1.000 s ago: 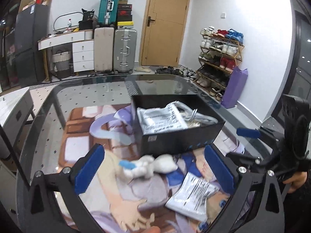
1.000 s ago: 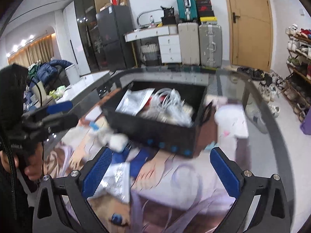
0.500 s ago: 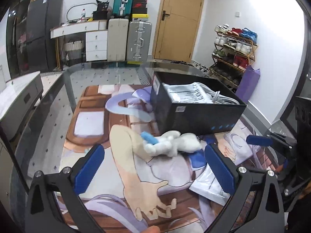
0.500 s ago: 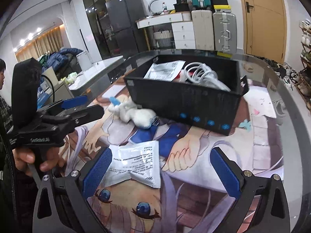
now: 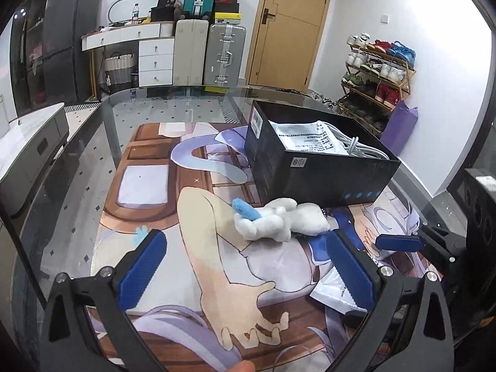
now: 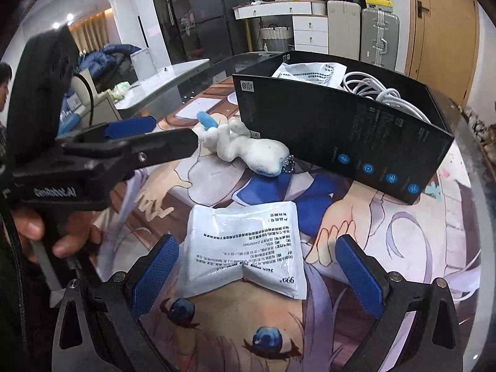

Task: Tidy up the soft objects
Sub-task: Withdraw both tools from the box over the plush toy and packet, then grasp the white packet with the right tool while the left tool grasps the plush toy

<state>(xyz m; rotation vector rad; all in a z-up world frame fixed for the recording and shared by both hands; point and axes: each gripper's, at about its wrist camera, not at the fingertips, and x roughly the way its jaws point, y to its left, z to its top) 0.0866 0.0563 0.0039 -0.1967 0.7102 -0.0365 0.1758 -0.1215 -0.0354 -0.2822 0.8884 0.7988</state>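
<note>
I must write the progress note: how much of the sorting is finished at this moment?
Done: a white packet and cables lie in the black box. In hand: nothing; the left gripper and right gripper are open. Left: the plush toy and second packet on the mat.

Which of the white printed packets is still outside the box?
The packet lying flat on the mat, between the right gripper fingers. The other packet is already inside the black box, beside the white cables.

white pouch between open claw
</note>
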